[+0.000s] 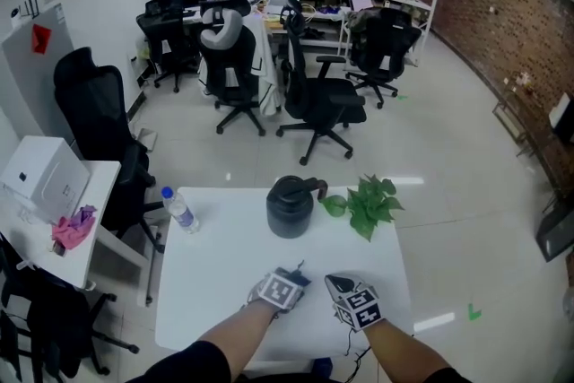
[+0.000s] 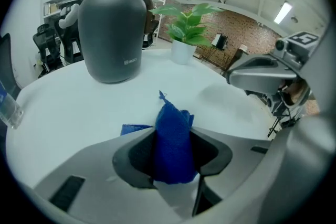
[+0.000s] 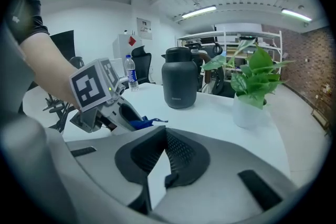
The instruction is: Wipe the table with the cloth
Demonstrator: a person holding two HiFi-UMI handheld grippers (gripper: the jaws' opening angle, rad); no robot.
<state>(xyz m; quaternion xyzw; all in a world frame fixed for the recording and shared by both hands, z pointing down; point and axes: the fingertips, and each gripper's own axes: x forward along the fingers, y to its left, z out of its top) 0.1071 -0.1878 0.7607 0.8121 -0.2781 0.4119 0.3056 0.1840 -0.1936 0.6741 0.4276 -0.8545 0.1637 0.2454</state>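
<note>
The left hand-held gripper (image 2: 173, 139) is clamping a bunched blue cloth (image 2: 172, 120) between its jaws, holding it down near the middle of the near edge of the white bench (image 1: 224, 282) (one loose fold is lying flat on the surface). The right hand-held gripper (image 3: 165, 131) is hovering just beside it, jaw tips meeting with nothing between them. A dark grey jug (image 1: 290, 207) is standing by the far edge, a potted plant (image 1: 369, 200) is sitting toward the far right corner, and a water bottle (image 1: 180, 211) is standing at the far left corner.
</note>
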